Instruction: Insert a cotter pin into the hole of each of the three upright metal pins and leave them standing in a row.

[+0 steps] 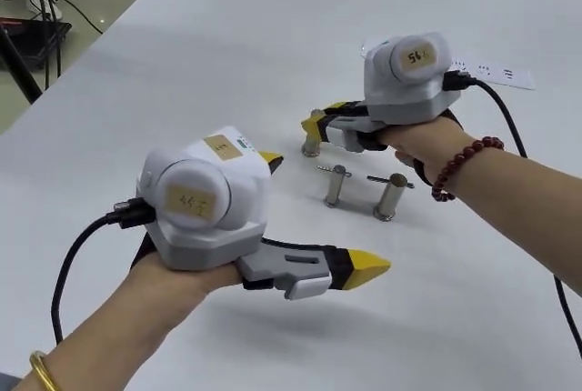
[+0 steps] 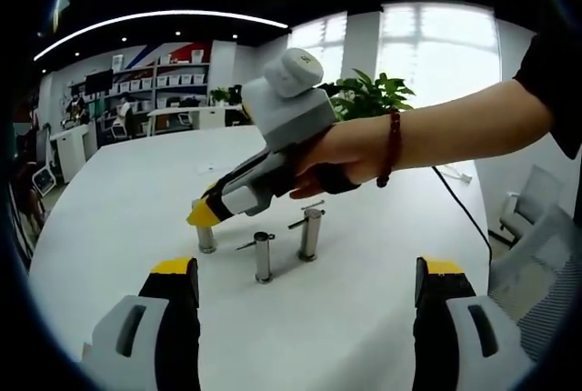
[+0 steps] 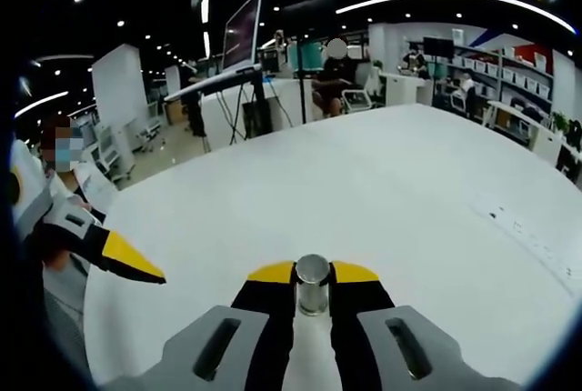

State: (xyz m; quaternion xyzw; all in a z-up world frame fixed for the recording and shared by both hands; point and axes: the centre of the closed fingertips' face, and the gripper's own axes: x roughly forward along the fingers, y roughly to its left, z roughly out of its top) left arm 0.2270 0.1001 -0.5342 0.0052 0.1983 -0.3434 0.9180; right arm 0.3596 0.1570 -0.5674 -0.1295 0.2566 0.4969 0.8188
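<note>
The middle metal pin [image 1: 336, 184] and the near metal pin [image 1: 393, 195] are each crossed by a cotter pin [image 1: 328, 169] and stand upright on the counter [image 1: 227, 45]. The end metal pin [image 3: 313, 286], upright and seemingly bare, is clamped at its top by the right tongs [image 3: 313, 271]. The left tongs [image 2: 305, 318] are spread wide and empty, well apart, with the end metal pin ahead of them. Insertion is judged to run crosswise to that upright axis.
</note>
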